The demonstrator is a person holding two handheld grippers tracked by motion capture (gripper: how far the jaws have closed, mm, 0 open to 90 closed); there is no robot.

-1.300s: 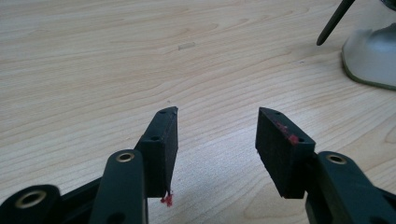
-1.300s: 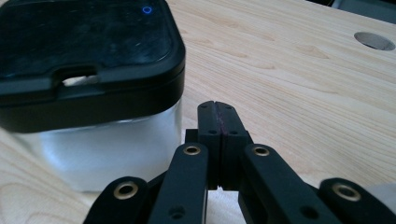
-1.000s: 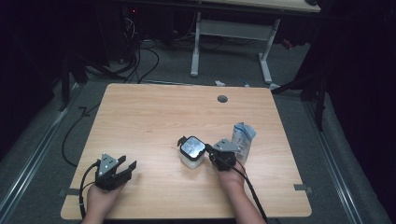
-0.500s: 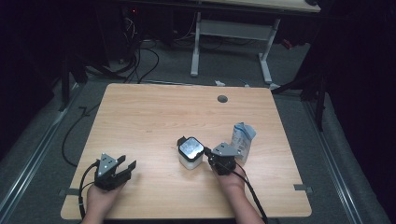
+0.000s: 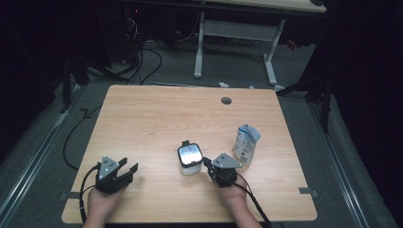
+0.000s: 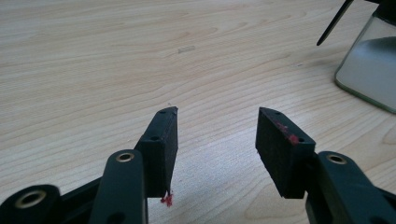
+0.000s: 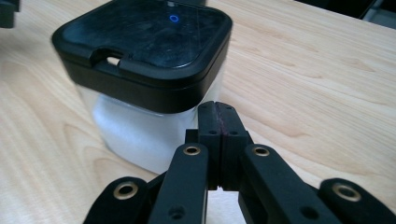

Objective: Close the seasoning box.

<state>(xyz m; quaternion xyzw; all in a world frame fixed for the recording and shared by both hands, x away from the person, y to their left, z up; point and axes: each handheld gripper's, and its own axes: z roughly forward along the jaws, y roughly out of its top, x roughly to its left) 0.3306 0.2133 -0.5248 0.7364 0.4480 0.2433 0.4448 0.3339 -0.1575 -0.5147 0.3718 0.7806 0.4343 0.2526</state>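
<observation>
Right gripper [image 7: 219, 109] sat pinched shut just beside the jar [image 5: 190, 160] at mid-table, left gripper [image 6: 217, 144] wide and empty — a closed-jaw nudge could've shoved or tipped it.

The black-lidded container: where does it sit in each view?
High view: the black-lidded container stands at table centre, left of the right tool.
Left gripper view: its clear wall at the right edge.
Right gripper view: upper left, beyond the shut tool.
Shared landmark: the wooden table.
</observation>
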